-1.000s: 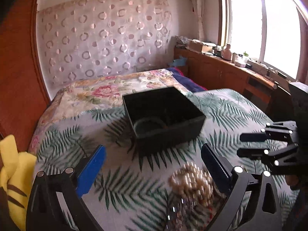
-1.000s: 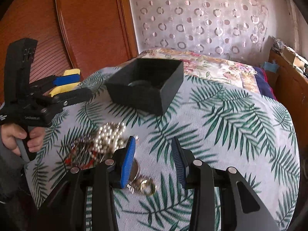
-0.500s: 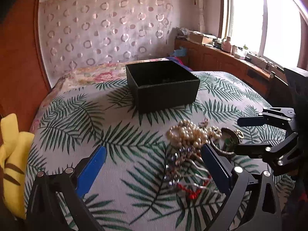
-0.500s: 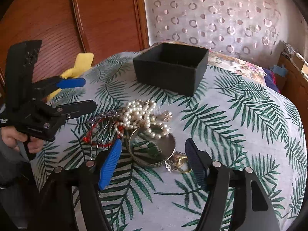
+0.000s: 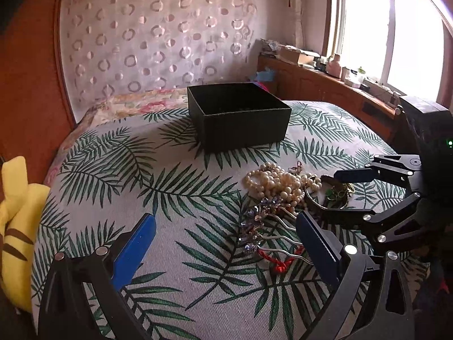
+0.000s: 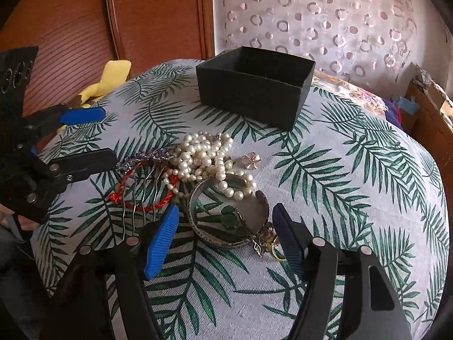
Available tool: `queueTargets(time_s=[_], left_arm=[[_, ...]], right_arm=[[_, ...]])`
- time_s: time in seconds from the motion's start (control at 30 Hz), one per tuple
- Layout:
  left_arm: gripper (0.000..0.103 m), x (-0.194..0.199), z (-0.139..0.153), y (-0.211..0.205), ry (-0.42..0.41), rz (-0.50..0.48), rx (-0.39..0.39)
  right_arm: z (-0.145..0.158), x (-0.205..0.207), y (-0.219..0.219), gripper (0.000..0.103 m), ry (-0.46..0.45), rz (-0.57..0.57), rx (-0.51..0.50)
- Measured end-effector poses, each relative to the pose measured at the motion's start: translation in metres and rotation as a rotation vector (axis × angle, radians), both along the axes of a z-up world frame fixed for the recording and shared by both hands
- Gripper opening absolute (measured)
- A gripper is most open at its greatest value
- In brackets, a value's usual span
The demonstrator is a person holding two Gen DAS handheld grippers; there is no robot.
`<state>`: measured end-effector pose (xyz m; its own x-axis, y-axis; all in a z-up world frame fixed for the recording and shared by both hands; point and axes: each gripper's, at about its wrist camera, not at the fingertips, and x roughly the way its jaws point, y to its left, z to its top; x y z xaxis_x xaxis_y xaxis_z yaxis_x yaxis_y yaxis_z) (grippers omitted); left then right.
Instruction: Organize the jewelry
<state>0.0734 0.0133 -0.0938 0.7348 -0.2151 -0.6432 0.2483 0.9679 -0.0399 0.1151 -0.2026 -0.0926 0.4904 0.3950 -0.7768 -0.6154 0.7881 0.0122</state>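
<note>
A pile of jewelry lies on the leaf-print cloth: a pearl necklace [image 6: 206, 158] [image 5: 279, 181], a metal bangle [image 6: 226, 221], a hair comb with purple stones [image 6: 141, 187] [image 5: 263, 226], a red cord [image 6: 133, 195] and a flower earring [image 6: 252, 160]. An open black box [image 6: 254, 85] [image 5: 239, 116] stands behind the pile. My right gripper [image 6: 226, 235] is open, its jaws either side of the bangle, just above it. My left gripper [image 5: 223, 243] is open and empty, low over the cloth left of the comb.
A yellow plush toy [image 5: 17, 215] lies at the left edge of the bed. A wooden headboard [image 6: 141, 14] stands behind. A windowsill shelf [image 5: 339, 79] with small items runs along the right.
Both grippers have pulled back from the box and dropped toward the jewelry pile. My right gripper has opened wider and now straddles the bangle.
</note>
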Motion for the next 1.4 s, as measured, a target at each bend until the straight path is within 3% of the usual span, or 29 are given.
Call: queueTargets(time_s=[0.1, 0.37, 1.1, 1.4], left_arm=[[0.095, 0.001, -0.001, 0.000, 0.000, 0.002, 0.000], [0.095, 0.002, -0.004, 0.001, 0.008, 0.007, -0.006], [0.095, 0.005, -0.006, 0.003, 0.021, 0.017, -0.003], [0.095, 0.007, -0.006, 0.002, 0.026, 0.019, -0.006]], right_arm=[[0.000, 0.000, 0.002, 0.062, -0.009, 0.006, -0.011], [0.005, -0.007, -0.006, 0.062, 0.013, 0.070, 0.035], [0.007, -0.018, 0.017, 0.062, 0.013, 0.180, -0.011], [0.019, -0.027, 0.013, 0.062, -0.014, 0.204, 0.046]])
